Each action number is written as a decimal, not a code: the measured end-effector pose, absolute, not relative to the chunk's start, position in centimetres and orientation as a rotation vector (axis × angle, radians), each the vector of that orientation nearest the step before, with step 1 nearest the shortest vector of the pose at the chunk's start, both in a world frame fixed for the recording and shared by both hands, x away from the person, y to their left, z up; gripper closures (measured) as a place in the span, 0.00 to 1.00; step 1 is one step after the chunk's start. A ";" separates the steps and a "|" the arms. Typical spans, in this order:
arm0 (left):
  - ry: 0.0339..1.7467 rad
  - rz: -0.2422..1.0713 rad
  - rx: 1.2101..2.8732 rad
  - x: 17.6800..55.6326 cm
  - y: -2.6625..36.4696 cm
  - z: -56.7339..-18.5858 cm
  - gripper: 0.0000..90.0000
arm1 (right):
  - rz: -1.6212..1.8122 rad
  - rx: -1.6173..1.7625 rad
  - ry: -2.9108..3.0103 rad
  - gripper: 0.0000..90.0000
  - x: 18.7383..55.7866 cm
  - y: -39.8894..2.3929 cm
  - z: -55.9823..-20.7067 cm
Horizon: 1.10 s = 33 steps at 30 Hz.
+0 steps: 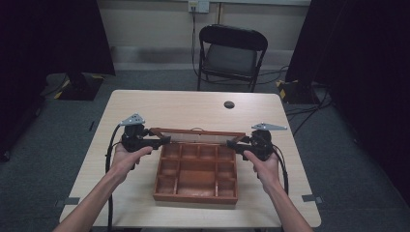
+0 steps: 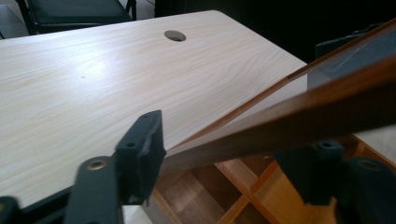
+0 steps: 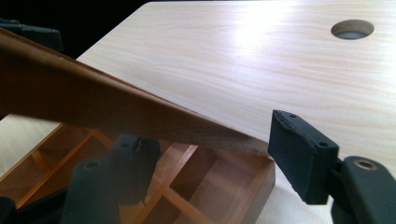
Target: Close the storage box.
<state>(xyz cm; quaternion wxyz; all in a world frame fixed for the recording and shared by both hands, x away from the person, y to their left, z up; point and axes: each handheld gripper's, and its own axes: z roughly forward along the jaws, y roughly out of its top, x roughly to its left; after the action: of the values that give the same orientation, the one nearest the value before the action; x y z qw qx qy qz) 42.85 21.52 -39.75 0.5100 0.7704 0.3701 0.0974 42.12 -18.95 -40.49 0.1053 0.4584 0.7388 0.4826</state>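
Forearms reach in from below, each hand's claw, left claw (image 1: 162, 140) and right claw (image 1: 233, 143), pinching one end of the lid (image 1: 197, 135), seemingly to swing it evenly over the wooden box (image 1: 196, 195) on the worktop (image 1: 183, 108).

Reddish-brown wooden box (image 1: 196, 174), shallow and rectangular, split by thin partitions into many small open compartments, all apparently bare. Sits flat on the light wood table (image 1: 193, 106), toward its near edge, well short of the round cable hole (image 1: 229, 104). Hinged lid (image 1: 196, 136) with wooden frame and clear pane, raised off the box's far side, tilted up, each end corner between black jaws.
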 end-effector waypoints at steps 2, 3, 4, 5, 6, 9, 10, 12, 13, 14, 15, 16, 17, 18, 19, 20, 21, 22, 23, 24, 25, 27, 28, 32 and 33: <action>0.887 0.235 1.862 42.8 21.5 -39.7 0.35 | 1.420 1.353 2.192 0.39 41.9 -19.1 -40.6; 0.884 0.235 1.863 42.7 21.5 -39.8 0.35 | 1.420 1.353 2.192 0.39 41.9 -19.1 -40.6; 0.887 0.228 1.860 42.6 21.6 -39.9 0.33 | 1.409 1.347 2.197 0.39 41.7 -19.3 -40.7; 0.892 0.216 1.852 42.6 21.6 -40.0 0.32 | 1.406 1.345 2.200 0.39 41.6 -19.4 -40.7; 0.890 0.217 1.854 42.6 21.6 -40.0 0.32 | 1.395 1.342 2.207 0.39 41.5 -19.5 -40.7; 0.888 0.222 1.858 42.6 21.6 -40.0 0.32 | 1.371 1.346 2.225 0.40 41.0 -19.9 -40.8; 0.888 0.222 1.858 42.6 21.6 -40.0 0.33 | 1.371 1.346 2.225 0.40 41.0 -19.9 -40.8; 0.882 0.225 1.853 42.4 21.5 -39.9 0.34 | 1.333 1.364 2.220 0.41 40.7 -20.4 -41.0; 0.874 0.232 1.861 42.4 21.5 -39.8 0.34 | 1.321 1.371 2.218 0.41 40.6 -20.6 -41.1; 0.875 0.233 1.863 42.3 21.5 -39.7 0.33 | 1.314 1.375 2.216 0.41 40.5 -20.9 -41.0; 0.876 0.229 1.859 42.2 21.5 -39.7 0.33 | 1.313 1.378 2.212 0.41 40.4 -21.1 -41.0; 0.872 0.229 1.863 42.2 21.6 -39.7 0.32 | 1.315 1.387 2.205 0.42 40.4 -21.3 -40.9; 0.878 0.228 1.863 42.1 21.6 -39.7 0.30 | 1.305 1.390 2.201 0.42 40.3 -21.7 -40.7; 0.878 0.228 1.863 42.1 21.6 -39.7 0.29 | 1.305 1.390 2.201 0.42 40.3 -21.7 -40.7; 0.880 0.229 1.867 42.0 21.6 -39.7 0.29 | 1.293 1.392 2.194 0.43 40.3 -21.9 -40.7; 0.882 0.228 1.866 42.0 21.6 -39.8 0.28 | 1.272 1.409 2.184 0.45 40.2 -22.0 -40.7; 0.889 0.227 1.862 41.9 21.6 -39.9 0.26 | 1.251 1.409 2.181 0.47 40.1 -22.1 -40.7; 0.891 0.226 1.867 41.8 21.6 -40.0 0.24 | 1.294 1.421 2.163 0.46 40.1 -22.4 -40.7; 0.890 0.225 1.871 41.6 21.6 -40.1 0.23 | 1.297 1.418 2.162 0.47 40.1 -22.5 -40.5; 0.889 0.226 1.879 41.5 21.7 -40.2 0.23 | 1.305 1.414 2.155 0.47 40.1 -22.5 -40.3; 0.889 0.226 1.879 41.5 21.7 -40.2 0.22 | 1.325 1.409 2.150 0.48 40.1 -22.6 -40.1; 0.888 0.229 1.889 41.3 21.6 -40.3 0.22 | 1.327 1.406 2.142 0.48 40.2 -22.6 -39.8; 0.884 0.229 1.901 41.2 21.6 -40.4 0.21 | 1.335 1.402 2.139 0.49 40.2 -22.7 -39.4; 0.878 0.239 1.911 40.9 21.6 -40.7 0.18 | 1.394 1.380 2.140 0.48 40.4 -22.4 -38.0; 0.880 0.236 1.908 40.9 21.6 -40.7 0.18 | 1.412 1.373 2.142 0.49 40.5 -22.2 -37.6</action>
<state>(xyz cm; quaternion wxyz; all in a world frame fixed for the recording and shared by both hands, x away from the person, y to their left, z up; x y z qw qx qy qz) 40.89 21.59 -40.69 0.4912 0.7860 0.3626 0.0972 40.45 -22.25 -37.63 0.1156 0.4688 0.7311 0.4820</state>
